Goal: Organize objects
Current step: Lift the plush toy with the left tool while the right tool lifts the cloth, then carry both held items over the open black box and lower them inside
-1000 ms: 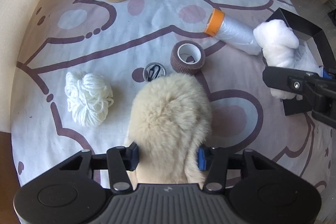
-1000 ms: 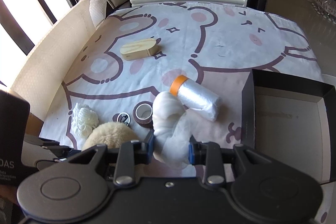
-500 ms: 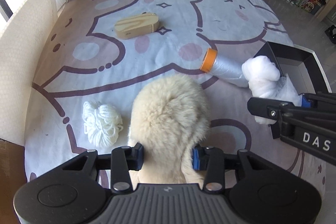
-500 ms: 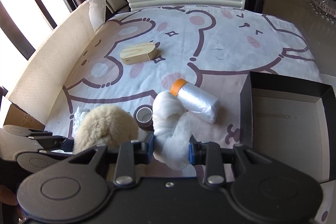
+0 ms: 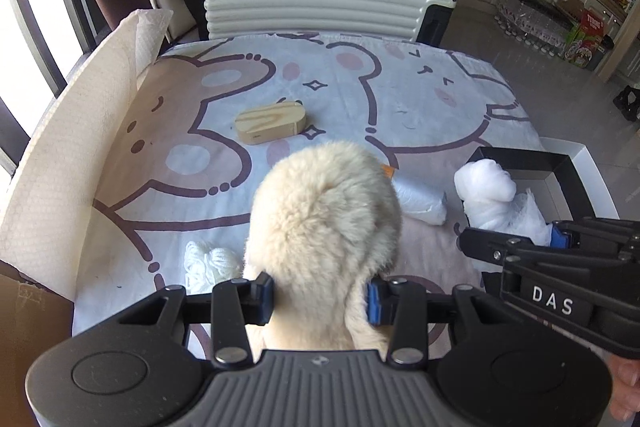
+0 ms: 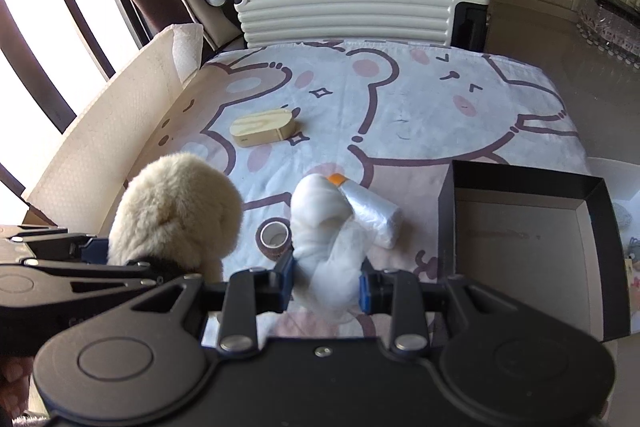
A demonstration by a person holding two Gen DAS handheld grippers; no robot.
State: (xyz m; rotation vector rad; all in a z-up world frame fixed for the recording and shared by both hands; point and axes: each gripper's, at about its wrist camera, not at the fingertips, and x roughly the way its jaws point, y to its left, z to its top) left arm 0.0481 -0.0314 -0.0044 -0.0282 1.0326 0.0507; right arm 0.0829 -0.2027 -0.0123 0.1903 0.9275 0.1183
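Left gripper clamped on cream fluffy plush, centre frame, lifted off the bear-print sheet. Right gripper pinched tight on white gauzy bundle, lower centre, left of black box. Right gripper's body reads "DAS".

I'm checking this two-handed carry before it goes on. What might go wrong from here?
1. The white gauzy bundle trails loose fabric below the right gripper; it might snag the black box wall.
2. The furry cream item is bulky and soft in the left gripper, so it might slip.
3. Both grippers are close together and could bump.
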